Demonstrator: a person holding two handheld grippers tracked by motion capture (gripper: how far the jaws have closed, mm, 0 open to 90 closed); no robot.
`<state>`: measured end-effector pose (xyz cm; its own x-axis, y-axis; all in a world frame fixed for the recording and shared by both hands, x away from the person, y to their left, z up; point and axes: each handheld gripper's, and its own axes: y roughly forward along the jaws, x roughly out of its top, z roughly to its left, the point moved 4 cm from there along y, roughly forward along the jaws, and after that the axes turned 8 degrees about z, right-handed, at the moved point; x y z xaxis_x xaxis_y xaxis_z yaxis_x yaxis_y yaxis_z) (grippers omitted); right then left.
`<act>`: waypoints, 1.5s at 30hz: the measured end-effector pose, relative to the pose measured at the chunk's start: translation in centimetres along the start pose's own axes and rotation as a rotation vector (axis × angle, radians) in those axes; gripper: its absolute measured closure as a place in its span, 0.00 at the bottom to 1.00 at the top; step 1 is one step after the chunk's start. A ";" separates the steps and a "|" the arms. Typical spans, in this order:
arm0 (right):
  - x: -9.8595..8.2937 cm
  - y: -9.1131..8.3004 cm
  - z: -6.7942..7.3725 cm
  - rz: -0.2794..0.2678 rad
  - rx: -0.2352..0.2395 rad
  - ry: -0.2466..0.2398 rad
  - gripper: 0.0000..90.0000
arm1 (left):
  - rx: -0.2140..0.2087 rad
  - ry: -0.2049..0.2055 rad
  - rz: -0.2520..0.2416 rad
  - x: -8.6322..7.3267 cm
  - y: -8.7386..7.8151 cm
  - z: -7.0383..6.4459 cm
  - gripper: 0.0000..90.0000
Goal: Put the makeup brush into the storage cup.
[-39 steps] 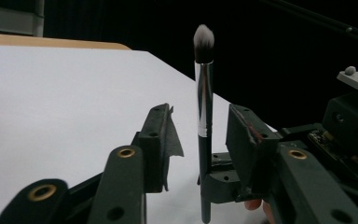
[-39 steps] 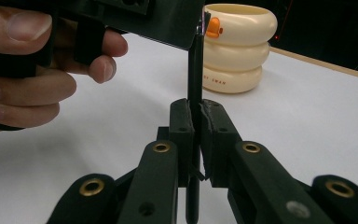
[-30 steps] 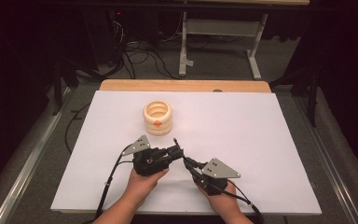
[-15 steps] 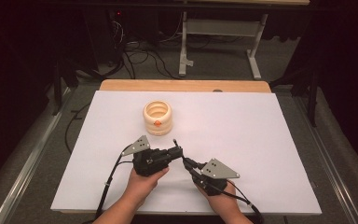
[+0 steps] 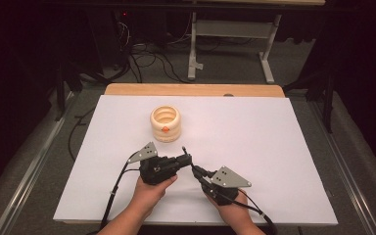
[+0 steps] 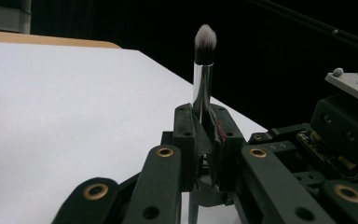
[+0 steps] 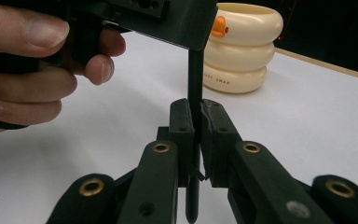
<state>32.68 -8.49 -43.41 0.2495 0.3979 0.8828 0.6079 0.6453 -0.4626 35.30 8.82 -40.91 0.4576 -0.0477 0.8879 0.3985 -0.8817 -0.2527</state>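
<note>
Two grippers meet over one thing here: your left gripper (image 5: 185,159) and your right gripper (image 5: 196,170) both pinch the slim makeup brush with a silver ferrule and a pale tuft (image 6: 203,70), near the front middle of the white table sheet (image 5: 274,147). In the left gripper view its jaws are pressed onto the brush just below the ferrule, and the tuft rises clear above them. In the right gripper view your jaws close on the dark handle (image 7: 195,88) lower down, with its pointed end hanging beneath them.

So the brush's long axis runs straight from one pair of jaws to the other, tuft end on the left-hand side, handle end on the right. Any hand-over probably turns on which pair lets go first.

The cream ringed holder with an orange mark (image 5: 165,123) stands farther back on the sheet, apart from both grippers; your left gripper is the nearer one.

From above, the brush is hard to make out, just a thin dark tip between the jaws. The stretch of handle between the two grips is hidden by the left gripper's body, and you cannot see into the holder.
</note>
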 end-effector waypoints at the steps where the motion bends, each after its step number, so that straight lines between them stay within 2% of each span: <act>1: 0.0 0.0 0.0 0.002 -0.002 0.001 0.95 | 0.001 0.002 0.001 0.0 0.0 0.0 0.92; 11: 0.0 0.0 0.0 0.005 0.006 0.000 0.94 | 0.004 0.013 0.005 0.0 0.0 0.0 0.92; 30: 0.1 -0.1 -0.1 0.006 0.012 0.008 0.82 | 0.009 0.014 -0.006 0.2 -0.3 0.0 0.92; 40: 0.4 -0.4 -0.2 -0.001 0.016 0.001 0.72 | 0.058 0.030 -0.010 0.5 -1.0 0.2 0.92; 45: 0.4 -0.5 -0.3 0.010 0.018 0.005 0.61 | 0.087 0.030 -0.024 0.7 -1.5 0.6 0.92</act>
<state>32.69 -8.88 -42.78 0.2591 0.4017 0.8784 0.5916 0.6528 -0.4731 35.50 10.43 -40.13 0.4237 -0.0423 0.9048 0.4774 -0.8385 -0.2627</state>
